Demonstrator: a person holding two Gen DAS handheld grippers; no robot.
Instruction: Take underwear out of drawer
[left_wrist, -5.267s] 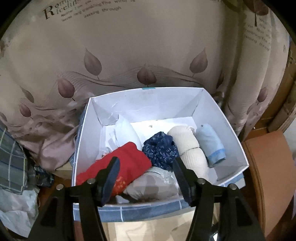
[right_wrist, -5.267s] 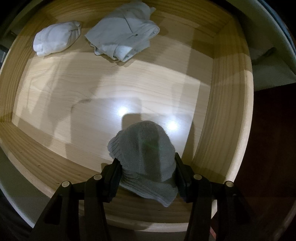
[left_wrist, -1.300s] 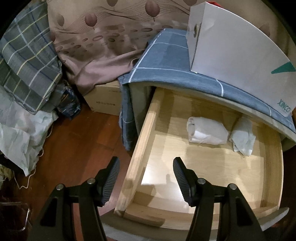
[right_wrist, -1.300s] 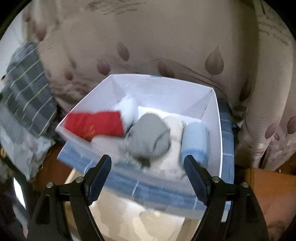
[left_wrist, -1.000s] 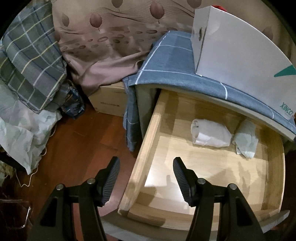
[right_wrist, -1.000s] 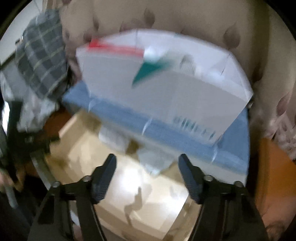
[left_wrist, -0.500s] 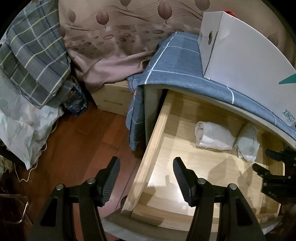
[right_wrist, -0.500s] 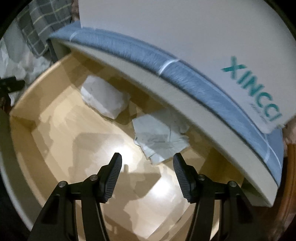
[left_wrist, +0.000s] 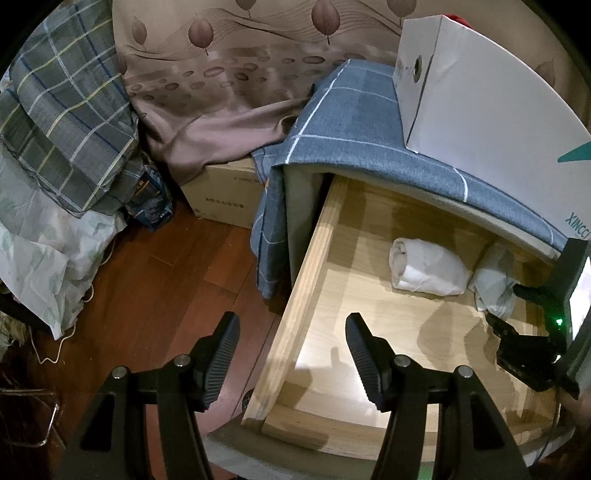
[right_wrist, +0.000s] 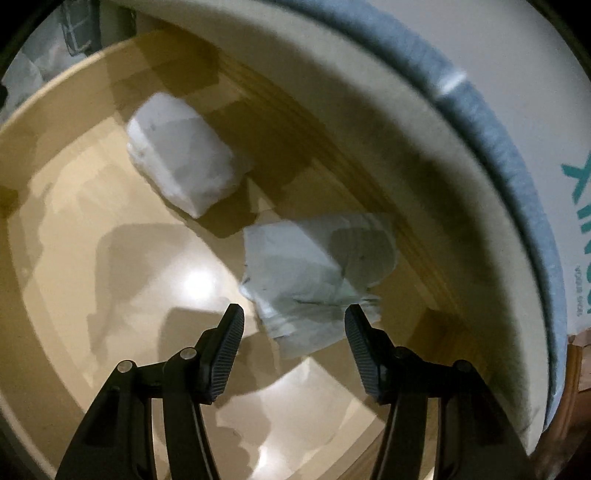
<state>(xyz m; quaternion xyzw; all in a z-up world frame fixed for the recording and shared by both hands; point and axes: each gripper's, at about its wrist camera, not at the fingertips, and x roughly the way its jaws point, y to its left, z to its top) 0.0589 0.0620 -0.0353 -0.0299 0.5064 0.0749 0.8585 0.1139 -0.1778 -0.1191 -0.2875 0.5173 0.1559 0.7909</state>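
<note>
- In the open drawer (left_wrist: 369, 332), at its back, lie two pieces of underwear: a white roll (left_wrist: 428, 271) and, just to its right, a loose pale folded piece (right_wrist: 317, 269).
- The right tongs (right_wrist: 294, 347) point down into the drawer, and the near edge of the folded piece shows between the two fingers; the jaws are spread, the pads do not press on the cloth, and nothing is held.
- The left tongs (left_wrist: 291, 354) hang above the front left corner of the drawer, spread wide and empty.
- The drawer comes out of a cabinet covered with a blue checked cloth (left_wrist: 351, 122); a white box (left_wrist: 480, 96) stands on this cloth.
- To the left are a wood floor (left_wrist: 147, 288), a carton (left_wrist: 229, 195), a leaf-pattern curtain (left_wrist: 229, 85) and plaid bedding (left_wrist: 62, 122).
</note>
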